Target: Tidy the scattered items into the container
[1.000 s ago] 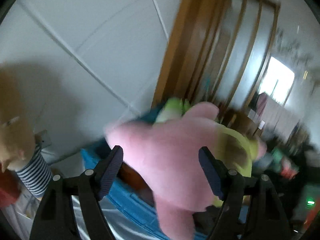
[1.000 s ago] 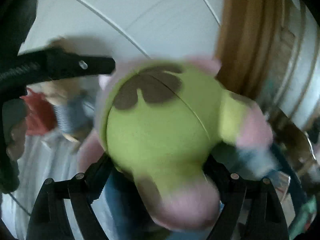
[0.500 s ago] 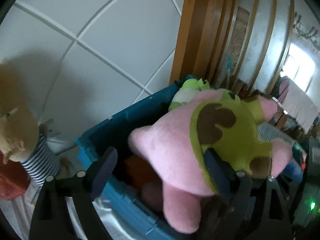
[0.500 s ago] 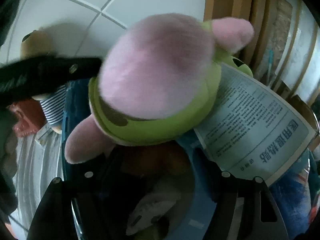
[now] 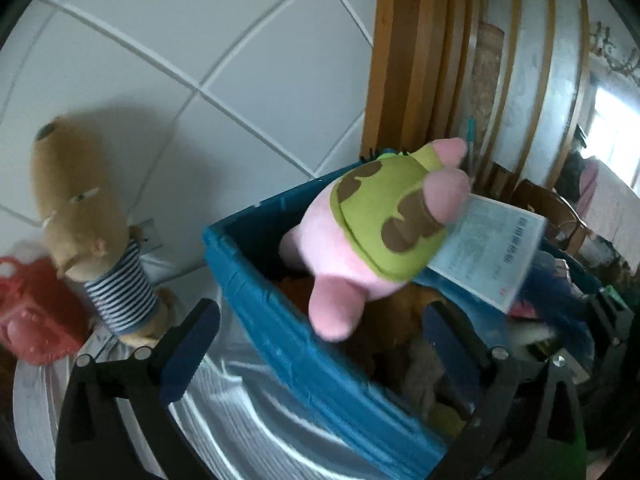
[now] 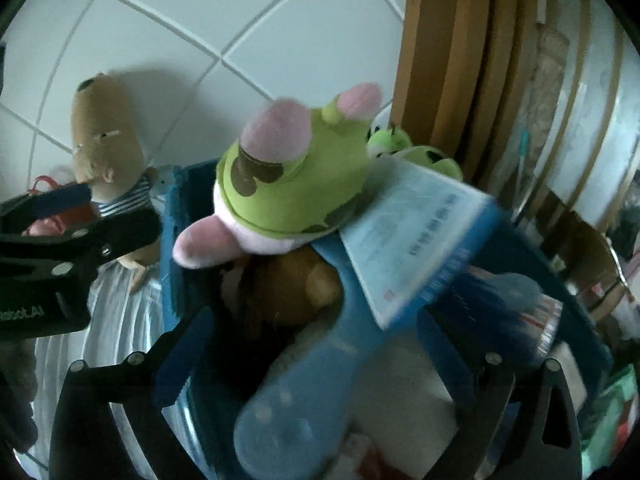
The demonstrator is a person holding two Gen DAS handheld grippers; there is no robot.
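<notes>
A pink star plush in green spotted shorts (image 5: 372,232) (image 6: 288,184) lies free on top of the toys in the blue bin (image 5: 280,320) (image 6: 172,240). My left gripper (image 5: 320,342) hangs over the bin's near wall, its jaws opening with no plush between them. My right gripper (image 6: 316,350) is above the bin's inside, jaws also opening, with nothing gripped. The left gripper's finger (image 6: 80,240) shows at the left of the right wrist view. A brown plush in a striped shirt (image 5: 84,208) (image 6: 104,132) stands outside the bin against the wall.
A printed packet (image 5: 492,252) (image 6: 412,232) leans under the star plush. The bin also holds a blue brush (image 6: 320,380), a brown toy (image 6: 288,280) and a green frog plush (image 6: 392,140). A red bag (image 5: 28,320) sits at far left. Wooden slats (image 5: 400,60) rise behind.
The star plush was between both grippers; now it rests on the bin's contents. Both grippers have let go, opened wide and drawn back from it.
</notes>
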